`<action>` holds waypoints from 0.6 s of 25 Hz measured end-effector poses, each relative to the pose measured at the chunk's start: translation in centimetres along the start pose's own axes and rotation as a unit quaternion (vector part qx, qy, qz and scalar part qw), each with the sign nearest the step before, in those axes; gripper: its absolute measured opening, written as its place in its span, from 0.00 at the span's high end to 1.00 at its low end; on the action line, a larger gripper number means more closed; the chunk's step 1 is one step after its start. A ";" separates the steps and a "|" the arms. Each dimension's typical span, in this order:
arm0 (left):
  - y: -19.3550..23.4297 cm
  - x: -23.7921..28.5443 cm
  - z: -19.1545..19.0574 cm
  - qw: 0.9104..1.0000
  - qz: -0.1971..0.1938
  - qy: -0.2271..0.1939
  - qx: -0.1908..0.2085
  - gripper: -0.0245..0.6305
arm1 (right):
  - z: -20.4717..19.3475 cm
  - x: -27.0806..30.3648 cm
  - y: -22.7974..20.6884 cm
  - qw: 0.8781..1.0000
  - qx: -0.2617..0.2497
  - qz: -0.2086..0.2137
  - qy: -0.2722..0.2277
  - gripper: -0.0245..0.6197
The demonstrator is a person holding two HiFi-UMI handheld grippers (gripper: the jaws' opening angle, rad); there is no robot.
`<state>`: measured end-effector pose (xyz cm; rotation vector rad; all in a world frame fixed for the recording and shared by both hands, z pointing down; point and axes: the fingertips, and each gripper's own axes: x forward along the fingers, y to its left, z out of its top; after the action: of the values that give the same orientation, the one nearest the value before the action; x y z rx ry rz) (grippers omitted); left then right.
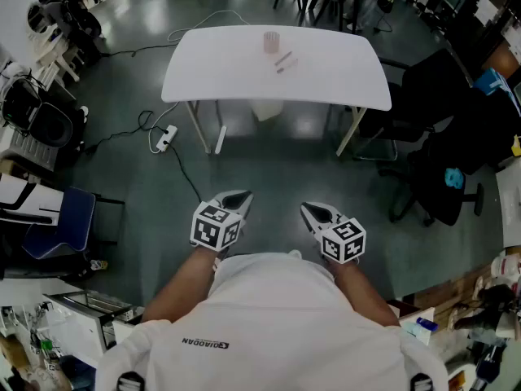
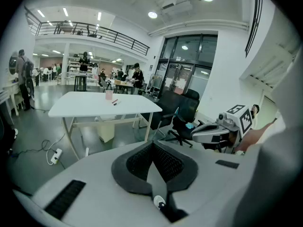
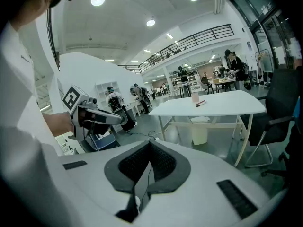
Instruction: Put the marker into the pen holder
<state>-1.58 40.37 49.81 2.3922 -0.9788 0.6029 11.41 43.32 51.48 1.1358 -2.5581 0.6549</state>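
The marker (image 1: 286, 65) lies near the middle of the desk (image 1: 203, 72), with a second slim pen (image 1: 282, 58) just beside it (too small to tell which of the two is meant). The pen holder (image 1: 271, 41) stands upright just beyond them, toward the far edge.

Both grippers hang well short of the near edge, close to the person's body. The left gripper (image 1: 239, 196) and the right gripper (image 1: 313, 212) each have their jaws pressed together with nothing between them.

The likely slips:
- Reaching in with the jaws closed would shove the marker instead of grasping it.
- The neighbouring pen could be pinched by mistake.
- The light-looking holder could be knocked over.
- The cable (image 1: 186, 173) on the floor could catch a foot.
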 end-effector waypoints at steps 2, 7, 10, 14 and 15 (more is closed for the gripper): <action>-0.8 0.2 -0.2 1.000 0.002 0.000 0.002 0.92 | -0.3 -0.8 -0.1 1.000 -0.002 0.003 0.002 0.94; -2.9 1.3 -0.2 1.000 0.006 -0.008 0.001 0.92 | -1.2 -2.7 -1.0 1.000 -0.010 0.012 0.013 0.94; -3.9 2.0 -0.1 1.000 0.010 -0.014 -0.005 0.92 | -1.6 -3.4 -1.6 0.999 -0.020 0.022 0.026 0.94; -4.8 2.2 -0.9 1.000 0.023 -0.013 -0.013 0.92 | -1.9 -4.1 -2.1 0.999 -0.026 0.037 0.027 0.94; -4.9 2.4 -1.1 0.999 0.026 -0.011 -0.017 0.92 | -1.9 -4.2 -2.1 0.998 -0.028 0.044 0.022 0.94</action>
<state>3.31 42.86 50.71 2.3538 -1.0561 0.5767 15.88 45.64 51.98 0.9843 -2.5837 0.6180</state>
